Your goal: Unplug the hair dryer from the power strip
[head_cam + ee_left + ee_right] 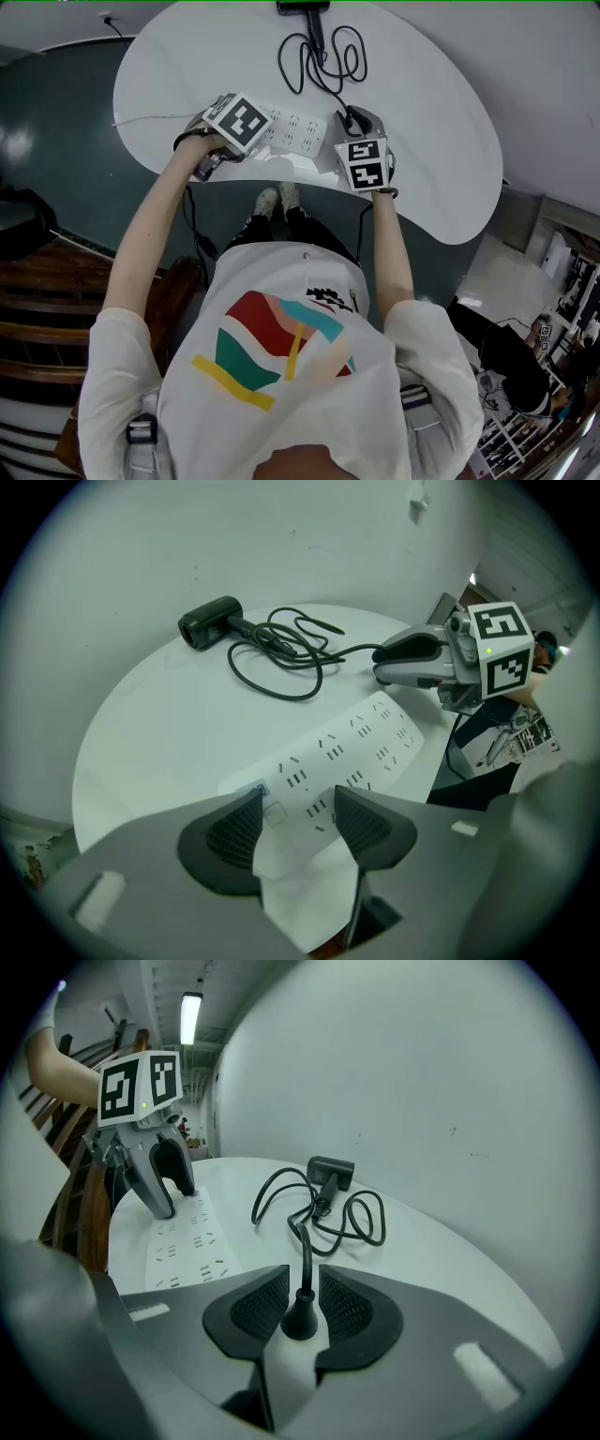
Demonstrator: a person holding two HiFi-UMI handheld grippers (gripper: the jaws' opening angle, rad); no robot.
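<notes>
A white power strip (295, 131) (347, 747) (187, 1237) lies on the round white table (187, 66). My left gripper (295, 827) (217, 155) (164, 1185) points down at the strip's left end, its pads clamped on the two sides. The black hair dryer (302, 7) (208, 621) (330, 1170) lies at the far edge, its cord (319, 61) looped across the table. Its black plug (300, 1321) (398, 651) is out of the strip, just past the right end. My right gripper (302, 1312) (356, 127) (389, 663) stands around it, pads slightly apart from it.
The table's near edge runs just below both grippers, with dark floor and the person's legs beyond it. A white wall backs the table. Wooden stairs stand at the left, and a person sits by clutter at the far right.
</notes>
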